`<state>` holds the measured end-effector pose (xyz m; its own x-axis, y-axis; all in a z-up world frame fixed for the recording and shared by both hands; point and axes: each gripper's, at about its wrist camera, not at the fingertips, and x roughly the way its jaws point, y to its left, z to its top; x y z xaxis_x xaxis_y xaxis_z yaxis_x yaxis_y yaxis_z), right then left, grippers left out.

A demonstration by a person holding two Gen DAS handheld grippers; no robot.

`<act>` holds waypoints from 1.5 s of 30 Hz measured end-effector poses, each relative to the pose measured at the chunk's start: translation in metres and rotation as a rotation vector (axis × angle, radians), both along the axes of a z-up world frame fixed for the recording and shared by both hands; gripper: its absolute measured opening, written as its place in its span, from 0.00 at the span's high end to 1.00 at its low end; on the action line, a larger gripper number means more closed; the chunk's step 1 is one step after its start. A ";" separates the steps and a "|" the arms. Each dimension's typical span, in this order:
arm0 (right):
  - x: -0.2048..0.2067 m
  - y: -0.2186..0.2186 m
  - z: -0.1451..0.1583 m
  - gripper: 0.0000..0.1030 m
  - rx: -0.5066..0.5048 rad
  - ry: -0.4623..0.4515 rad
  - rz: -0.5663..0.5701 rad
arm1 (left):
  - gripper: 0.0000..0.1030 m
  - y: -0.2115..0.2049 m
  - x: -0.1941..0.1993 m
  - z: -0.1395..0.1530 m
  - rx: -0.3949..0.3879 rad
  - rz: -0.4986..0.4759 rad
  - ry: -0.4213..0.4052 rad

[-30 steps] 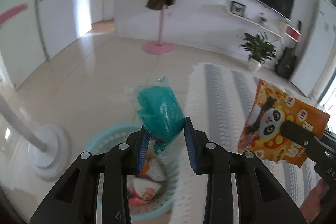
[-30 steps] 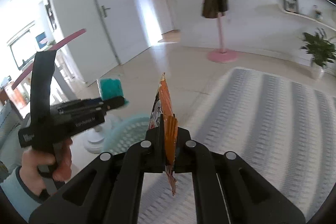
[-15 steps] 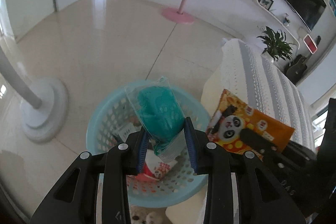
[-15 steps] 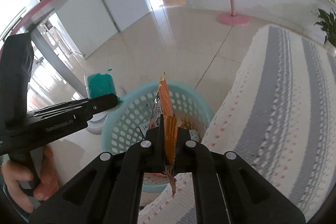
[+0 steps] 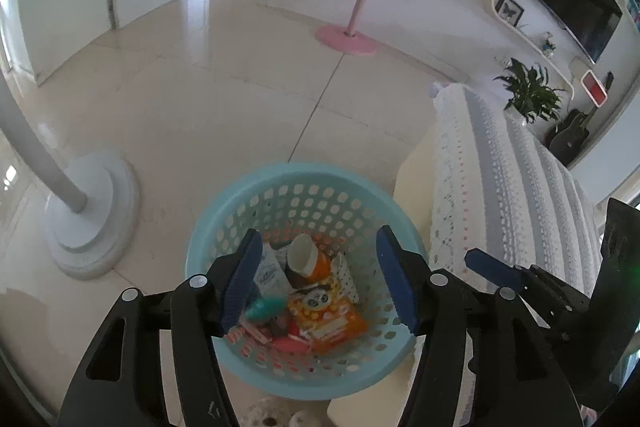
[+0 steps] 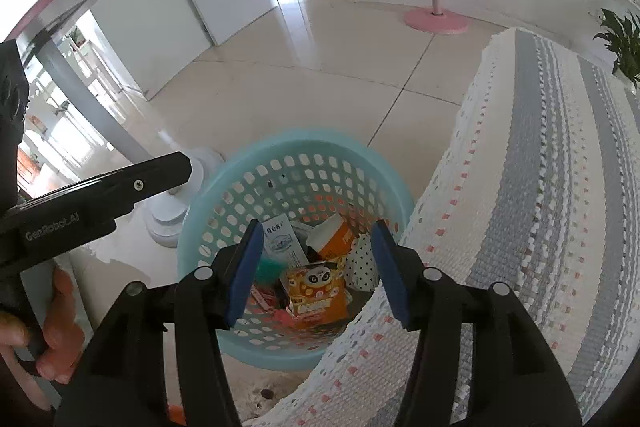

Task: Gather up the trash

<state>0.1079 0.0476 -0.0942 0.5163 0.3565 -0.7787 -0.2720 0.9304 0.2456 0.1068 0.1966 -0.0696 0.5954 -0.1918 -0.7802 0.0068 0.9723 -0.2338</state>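
At the far left of the left wrist view, a white floor stand (image 5: 86, 211) with a curved pole is seen on the tiled floor (image 5: 240, 99). Just right of it, a light blue perforated basket (image 5: 256, 195) is set on the floor, beside the edge of a bed covered by a grey-and-white striped blanket (image 5: 500, 187). The left claw (image 5: 320, 287) is held above the basket with its blue pads (image 5: 242, 281) spread wide and nothing between them. Inside the basket, a teal packet (image 5: 266, 307) is seen low on the left, a white carton (image 5: 270, 273) above it, an orange cup (image 5: 308, 259) near the middle, and the orange panda snack bag (image 5: 326, 315) lying flat to the right of the teal packet. A polka-dot wrapper (image 5: 346, 277) is tucked against the bag's upper right. The right claw (image 6: 316, 267) is likewise held over the basket (image 6: 224, 187), spread apart and empty, with the panda snack bag (image 6: 318, 291) visible below between its fingers. Further back, a pink coat stand (image 5: 348, 37) and a potted plant (image 5: 528, 95) are seen near the wall.
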 end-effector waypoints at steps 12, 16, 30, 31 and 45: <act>-0.053 -0.036 0.076 0.45 -0.026 -0.264 -0.093 | 0.28 -0.030 -0.074 0.089 0.114 0.086 -0.351; -0.086 -0.057 0.099 0.45 -0.072 -0.364 -0.145 | 0.24 -0.044 -0.106 0.103 0.122 0.148 -0.407; -0.160 -0.121 0.102 0.45 -0.153 -0.503 -0.232 | 0.17 -0.121 -0.157 0.067 0.297 0.219 -0.467; -0.162 -0.123 0.102 0.45 -0.150 -0.505 -0.232 | 0.17 -0.121 -0.156 0.068 0.277 0.226 -0.459; -0.186 -0.144 0.083 0.45 -0.149 -0.527 -0.260 | 0.17 -0.132 -0.153 0.062 0.281 0.283 -0.432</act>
<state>-0.0778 -0.0969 -0.0111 0.9017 0.0741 -0.4260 -0.0811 0.9967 0.0018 -0.0462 0.0649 -0.0076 0.8687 0.1999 -0.4532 -0.2247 0.9744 -0.0008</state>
